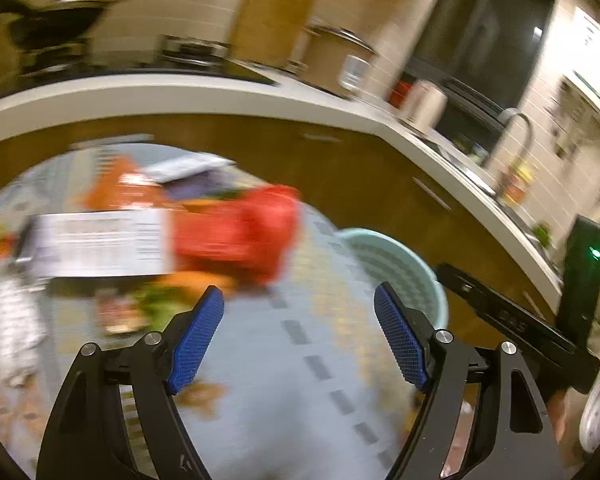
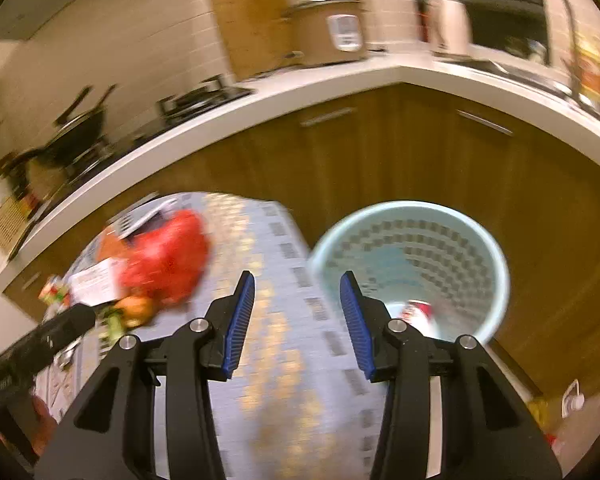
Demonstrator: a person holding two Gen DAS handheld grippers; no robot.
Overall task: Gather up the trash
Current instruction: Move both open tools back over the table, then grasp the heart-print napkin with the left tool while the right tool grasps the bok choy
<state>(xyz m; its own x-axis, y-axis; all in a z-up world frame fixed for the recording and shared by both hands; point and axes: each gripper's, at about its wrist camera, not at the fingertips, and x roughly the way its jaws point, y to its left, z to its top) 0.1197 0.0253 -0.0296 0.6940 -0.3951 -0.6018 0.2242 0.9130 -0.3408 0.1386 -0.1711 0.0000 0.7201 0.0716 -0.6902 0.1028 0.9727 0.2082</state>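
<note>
Motion blur smears the trash pile (image 1: 148,240) on the table; the print on its white sheet (image 1: 100,244) is unreadable. The pale green basket (image 1: 400,268) is partly hidden behind the left gripper's finger (image 1: 400,344). Red-and-white item (image 2: 418,314) in the basket: kind unclear.

A white-topped bench (image 2: 228,114) curves across from nine to three o'clock, above brown cabinet doors (image 2: 380,160). On it stand a dark wok (image 2: 80,128) at ten, a rice cooker (image 2: 328,32) at twelve, and a pale kettle (image 2: 448,26) at one.
</note>
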